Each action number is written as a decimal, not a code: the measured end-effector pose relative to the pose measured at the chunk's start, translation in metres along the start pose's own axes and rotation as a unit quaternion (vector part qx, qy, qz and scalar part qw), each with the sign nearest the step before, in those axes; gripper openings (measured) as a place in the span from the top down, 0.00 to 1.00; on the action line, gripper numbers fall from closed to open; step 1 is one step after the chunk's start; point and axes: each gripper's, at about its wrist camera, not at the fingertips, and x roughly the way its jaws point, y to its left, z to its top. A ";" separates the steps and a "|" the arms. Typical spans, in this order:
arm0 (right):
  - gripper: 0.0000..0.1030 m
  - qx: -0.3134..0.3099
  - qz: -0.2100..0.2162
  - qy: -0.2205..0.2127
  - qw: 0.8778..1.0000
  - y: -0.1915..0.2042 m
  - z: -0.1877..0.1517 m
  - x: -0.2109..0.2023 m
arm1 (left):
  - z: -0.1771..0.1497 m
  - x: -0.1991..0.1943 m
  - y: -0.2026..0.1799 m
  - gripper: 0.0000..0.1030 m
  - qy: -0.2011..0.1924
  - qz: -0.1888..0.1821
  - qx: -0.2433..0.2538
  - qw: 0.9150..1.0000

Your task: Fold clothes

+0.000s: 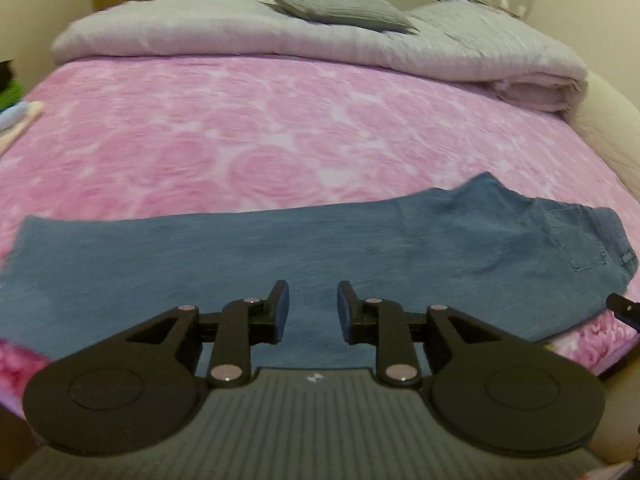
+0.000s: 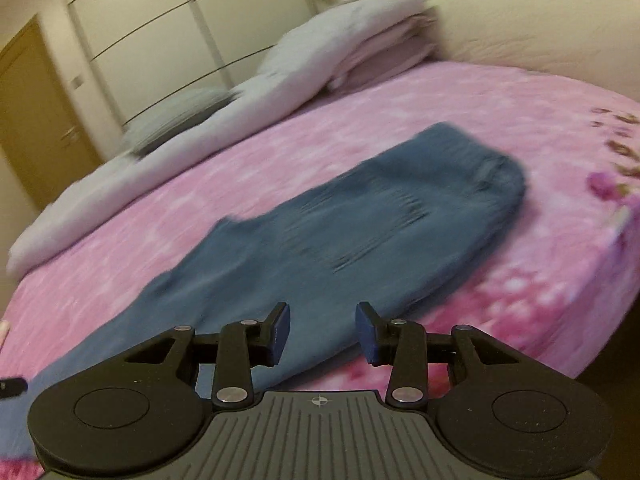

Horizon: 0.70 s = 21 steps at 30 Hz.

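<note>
A pair of blue jeans [image 1: 320, 256] lies flat across the near edge of the pink bed, folded lengthwise, waist and back pocket to the right, leg hems to the left. My left gripper [image 1: 313, 312] hovers open over the middle of the legs, nothing between its fingers. In the right wrist view the jeans [image 2: 360, 220] run from lower left to the waist at upper right. My right gripper [image 2: 322, 332] is open above the near edge of the jeans, empty. A black tip of the right gripper [image 1: 622, 308] shows at the right edge of the left wrist view.
The pink rose-patterned bedspread [image 1: 240, 128] covers the bed. A folded pale duvet [image 1: 360, 48] with a grey pillow [image 1: 340, 4] lies along the far side. Folded items [image 1: 16, 116] sit at the left edge. A wardrobe [image 2: 180, 32] and door [image 2: 36, 112] stand beyond.
</note>
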 end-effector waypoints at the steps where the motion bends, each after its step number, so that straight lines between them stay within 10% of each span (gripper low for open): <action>1: 0.61 -0.008 0.008 0.006 1.000 0.010 -0.003 0.000 | -0.004 -0.006 0.009 0.79 -0.002 0.004 -0.006 1.000; 10: 0.61 -0.030 0.062 0.045 0.997 0.088 -0.034 -0.001 | -0.068 -0.035 0.132 0.76 -0.018 -0.036 -0.169 0.985; 21: 0.61 -0.046 0.059 0.082 0.994 0.111 -0.046 0.015 | -0.127 -0.026 0.282 0.75 -0.124 -0.076 -0.481 0.865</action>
